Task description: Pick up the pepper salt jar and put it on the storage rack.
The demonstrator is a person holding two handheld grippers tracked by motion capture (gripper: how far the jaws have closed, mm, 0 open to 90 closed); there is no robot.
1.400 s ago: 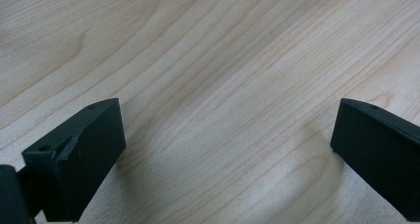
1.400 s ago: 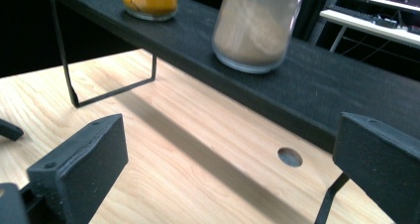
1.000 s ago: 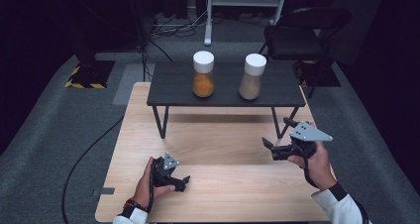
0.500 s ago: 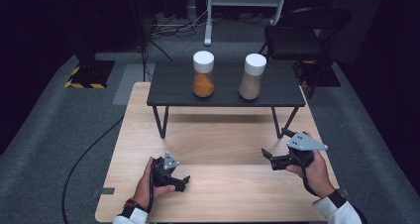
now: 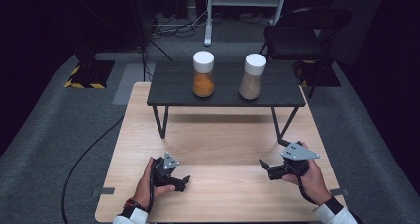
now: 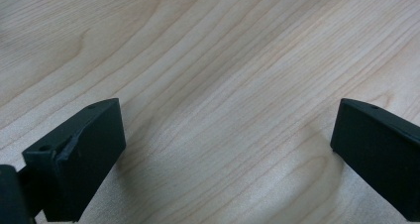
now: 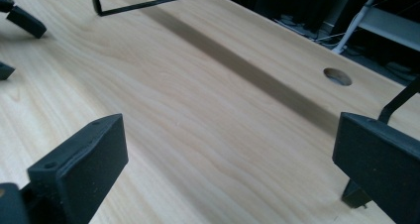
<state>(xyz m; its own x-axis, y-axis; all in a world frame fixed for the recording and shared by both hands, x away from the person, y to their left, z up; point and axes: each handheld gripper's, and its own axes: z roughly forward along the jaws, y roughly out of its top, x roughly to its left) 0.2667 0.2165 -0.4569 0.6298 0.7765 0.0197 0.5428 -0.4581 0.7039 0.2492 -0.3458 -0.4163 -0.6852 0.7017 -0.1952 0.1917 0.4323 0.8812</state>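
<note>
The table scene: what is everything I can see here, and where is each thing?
Jar of orange powder: one, white lid, left on the dark shelf.
Jar of tan powder: one, white lid, right on the shelf.
Dark shelf: one, black, stands on the far half of the wooden table.
Wooden table: one, pale wood.
Chair: one, black, behind the table at right.
Left gripper: black, jaws apart, low over the table's near left.
Right gripper: black, jaws apart, near right.
</note>
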